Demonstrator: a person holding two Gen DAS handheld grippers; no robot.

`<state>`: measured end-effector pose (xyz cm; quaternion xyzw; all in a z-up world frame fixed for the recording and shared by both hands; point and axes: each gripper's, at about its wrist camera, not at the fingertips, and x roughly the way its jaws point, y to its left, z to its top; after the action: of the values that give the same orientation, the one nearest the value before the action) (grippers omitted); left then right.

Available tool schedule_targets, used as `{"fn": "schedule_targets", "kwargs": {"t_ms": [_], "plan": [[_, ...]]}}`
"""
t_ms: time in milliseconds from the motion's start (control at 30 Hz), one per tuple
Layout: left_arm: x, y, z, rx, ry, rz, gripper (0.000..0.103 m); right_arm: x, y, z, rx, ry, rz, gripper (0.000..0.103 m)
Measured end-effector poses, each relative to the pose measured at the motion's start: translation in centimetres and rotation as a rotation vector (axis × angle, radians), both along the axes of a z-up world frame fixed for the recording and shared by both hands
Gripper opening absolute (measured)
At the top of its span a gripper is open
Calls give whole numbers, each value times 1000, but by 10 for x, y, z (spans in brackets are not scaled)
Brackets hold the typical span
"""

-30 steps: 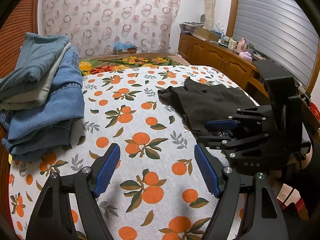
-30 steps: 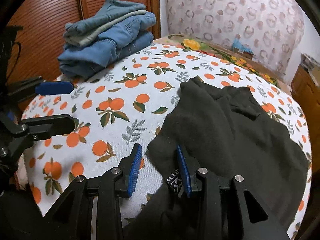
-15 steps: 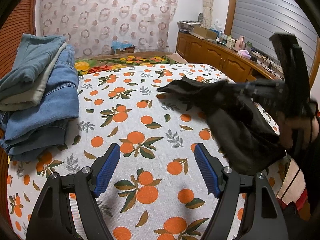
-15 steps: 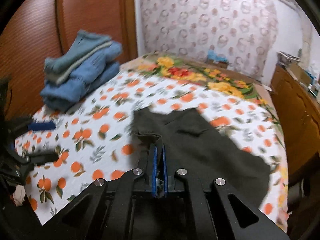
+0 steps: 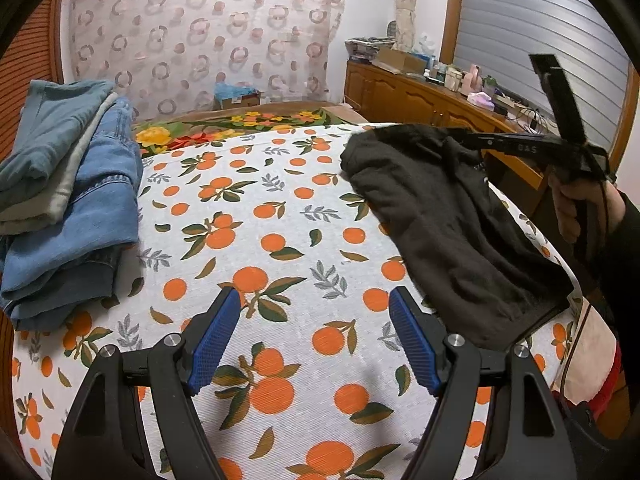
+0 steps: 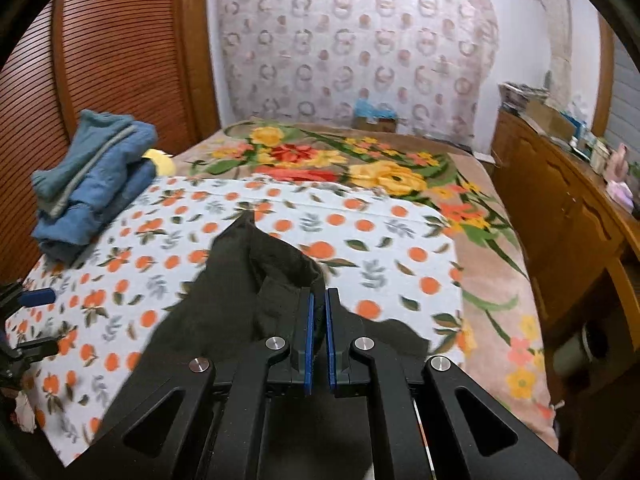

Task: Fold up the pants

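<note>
The black pants [image 5: 448, 216] hang lifted above the orange-print sheet [image 5: 248, 216], held at one edge by my right gripper [image 5: 476, 148], which a hand grips at the right. In the right wrist view the right gripper [image 6: 318, 300] is shut on a fold of the black pants [image 6: 240, 292], and the cloth drapes down to the left and under the fingers. My left gripper [image 5: 316, 336] stands open low over the sheet, with nothing between its blue pads. It is left of the hanging cloth and apart from it.
A stack of folded blue jeans [image 5: 68, 200] lies at the bed's left side by the wooden wall [image 6: 120, 64]. A flowered blanket [image 6: 360, 168] covers the far bed. A cluttered wooden sideboard [image 5: 432, 96] runs along the right.
The right gripper shut on the black pants' edge and lifted them off the sheet, up and to the right. The left gripper stayed open in place.
</note>
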<state>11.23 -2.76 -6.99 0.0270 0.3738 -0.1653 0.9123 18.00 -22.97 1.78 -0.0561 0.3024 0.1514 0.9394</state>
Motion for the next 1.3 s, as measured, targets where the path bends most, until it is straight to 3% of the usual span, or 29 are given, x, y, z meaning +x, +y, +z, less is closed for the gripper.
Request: {"fn": "schedule_targets", "kwargs": {"t_ms": [133, 233, 467, 567, 767, 1000, 1067, 1300], "plan": [[1, -8, -1, 5, 2, -13, 77, 9, -13, -5, 2, 38, -59, 5], [4, -16, 0, 9, -1, -30, 77, 9, -15, -9, 26, 55, -93, 18], [12, -41, 2, 17, 1, -75, 77, -4, -2, -7, 54, 41, -31, 25], [13, -50, 0, 24, 8, -93, 77, -1, -3, -15, 57, 50, 0, 31], [18, -66, -11, 39, 36, -117, 77, 19, 0, -31, 26, 92, -3, 33], [20, -75, -25, 56, 72, -122, 77, 25, -1, -38, -26, 122, -21, 33], [22, -76, -28, 62, 78, -123, 77, 26, -1, -38, -35, 116, -19, 18], [23, -76, -33, 66, 93, -120, 77, 11, -8, -26, -22, 56, -36, 6]]}}
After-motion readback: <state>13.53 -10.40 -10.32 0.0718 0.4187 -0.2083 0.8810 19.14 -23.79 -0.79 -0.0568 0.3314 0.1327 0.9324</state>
